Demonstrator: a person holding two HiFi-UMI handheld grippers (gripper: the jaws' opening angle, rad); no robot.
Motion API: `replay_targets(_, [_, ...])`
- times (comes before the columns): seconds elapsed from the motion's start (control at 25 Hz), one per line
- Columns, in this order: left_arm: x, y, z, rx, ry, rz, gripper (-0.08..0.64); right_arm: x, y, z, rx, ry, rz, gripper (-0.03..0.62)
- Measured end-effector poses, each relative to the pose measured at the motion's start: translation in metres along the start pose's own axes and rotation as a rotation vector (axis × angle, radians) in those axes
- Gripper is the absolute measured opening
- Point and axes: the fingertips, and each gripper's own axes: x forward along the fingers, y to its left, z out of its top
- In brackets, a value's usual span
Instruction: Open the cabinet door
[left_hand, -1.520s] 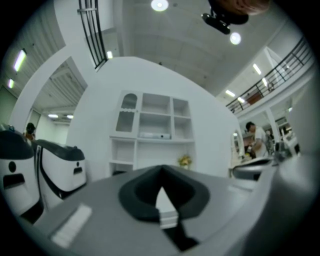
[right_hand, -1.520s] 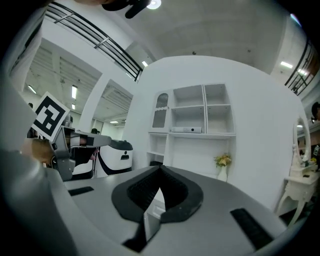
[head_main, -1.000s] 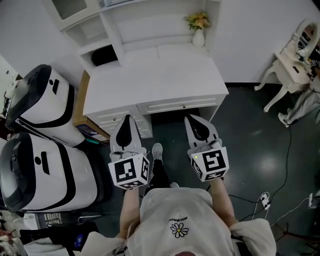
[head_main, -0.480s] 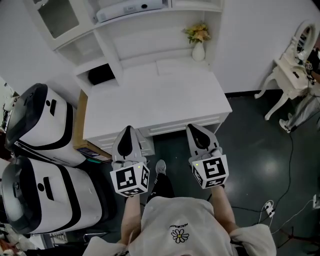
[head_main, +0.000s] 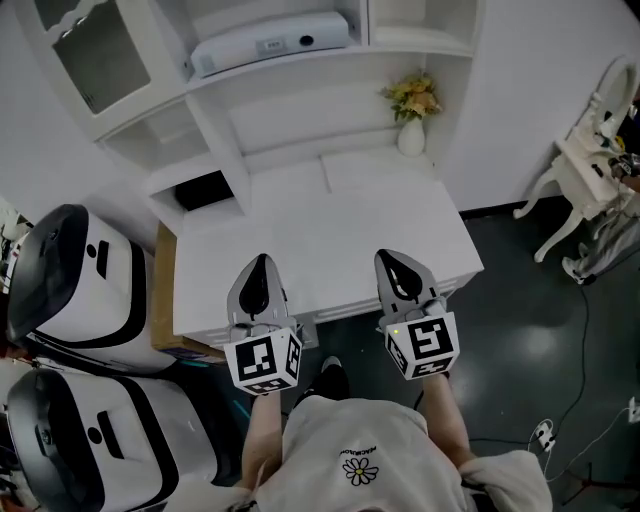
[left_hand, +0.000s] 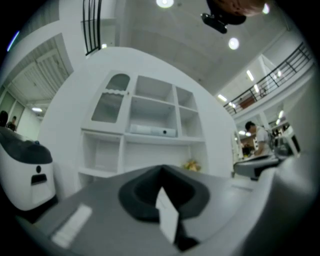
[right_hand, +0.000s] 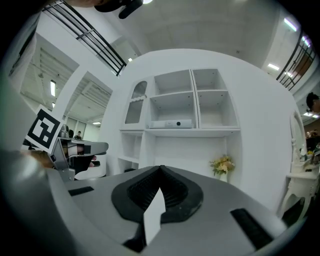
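1. The cabinet door (head_main: 95, 62) is closed (glass-fronted), at the upper left above the counter (head_main: 330, 230).
2. My left claw (head_main: 259, 262) and right claw (head_main: 391, 258) are both closed and empty, over the counter's near edge and well apart from the door.
3. A vase (head_main: 411, 138) stands at the back right.

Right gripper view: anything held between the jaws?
No, the right gripper has its jaws shut together with nothing between them.
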Motion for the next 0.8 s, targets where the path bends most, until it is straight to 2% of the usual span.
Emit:
replay_targets(0.32, [0.094, 0.058, 0.02, -0.004, -0.057, -0.02, 0.006, 0.105, -0.012, 0.026, -0.017, -0.034, -0.027, 0.0])
replay_targets(0.56, [0.122, 0.079, 0.011, -0.027, -0.031, -0.009, 0.006, 0.146, -0.01, 0.019, -0.015, 0.009, -0.02, 0.0])
replay_targets(0.8, [0.142, 0.075, -0.003, -0.046, 0.011, 0.009, 0.006, 0.164, -0.022, 0.012, 0.009, 0.033, -0.006, 0.001])
